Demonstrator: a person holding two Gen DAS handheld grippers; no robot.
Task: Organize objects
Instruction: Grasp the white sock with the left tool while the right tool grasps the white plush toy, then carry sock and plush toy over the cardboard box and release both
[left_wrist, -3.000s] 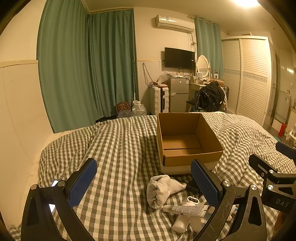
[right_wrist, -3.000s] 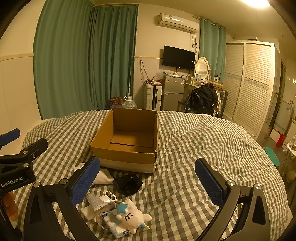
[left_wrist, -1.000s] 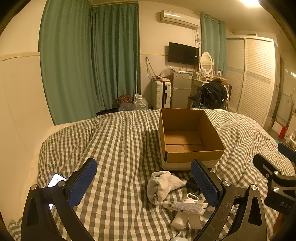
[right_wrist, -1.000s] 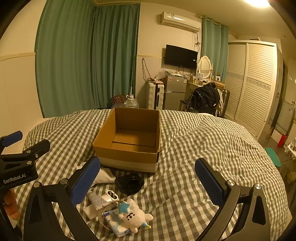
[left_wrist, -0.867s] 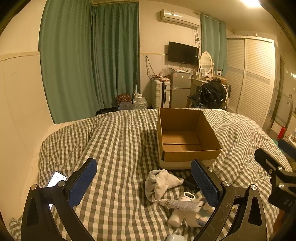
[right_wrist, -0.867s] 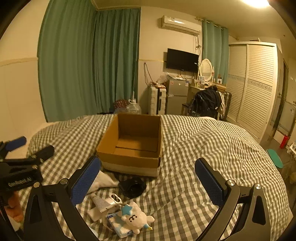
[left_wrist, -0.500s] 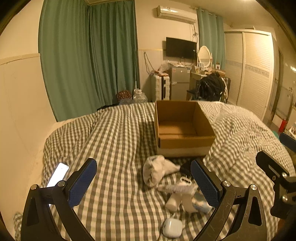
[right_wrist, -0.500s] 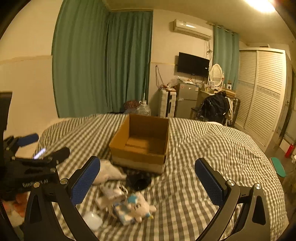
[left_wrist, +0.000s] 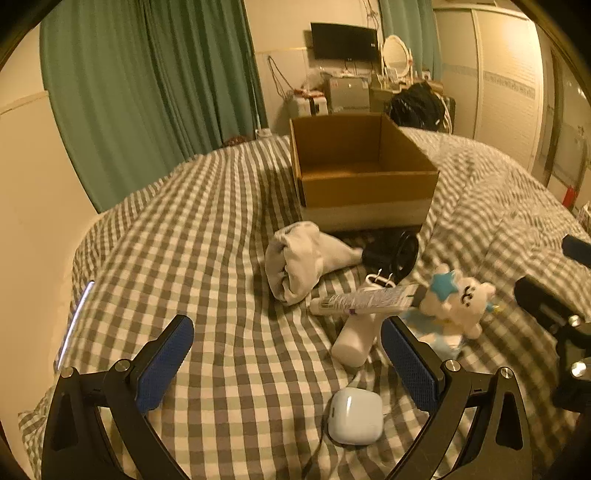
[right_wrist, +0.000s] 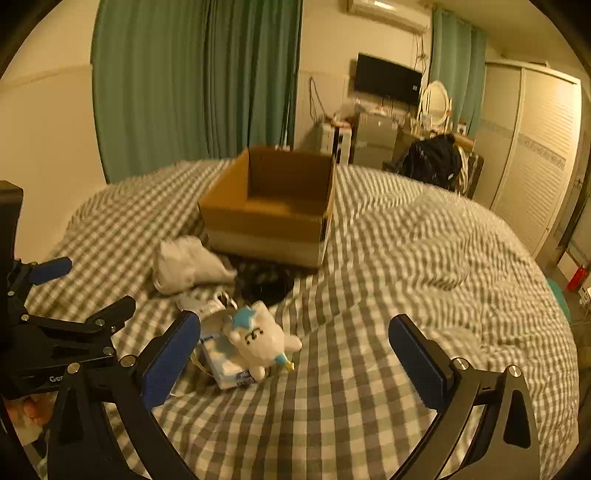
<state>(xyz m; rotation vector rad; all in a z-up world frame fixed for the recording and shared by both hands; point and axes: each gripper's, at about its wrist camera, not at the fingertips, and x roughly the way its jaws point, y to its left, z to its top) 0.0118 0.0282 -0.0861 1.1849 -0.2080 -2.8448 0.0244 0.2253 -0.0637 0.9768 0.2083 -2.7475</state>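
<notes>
Cardboard box (left_wrist: 364, 173) sits open-topped in the middle of the bed (left_wrist: 192, 236), on a grey-and-white checked cover, and nothing shows inside it from either view. All the loose stuff is piled just in front of it: a white balled-up sock (left_wrist: 301, 258) touching a black round thing (left_wrist: 393, 253) that's right against the box's front wall, then a tube (left_wrist: 364, 297) lying across a white bottle (left_wrist: 356, 334). Just to the right of those is a white plush toy with a blue star (left_wrist: 456, 297), lying on top of a blue-and-white tissue pack (right_wrist: 225, 360).

Closest to the left camera is a small white earbuds case (left_wrist: 354, 415), flat on the cover.

Left tongs (left_wrist: 286, 358) are spread wide and holding nothing, hovering over the cover with the case and bottle roughly between the fingers. Right tongs (right_wrist: 290, 345) are wide apart too, nothing in them, with the plush just inside the left finger.

Right view is pretty blurry, so small details there are hard to make out.
</notes>
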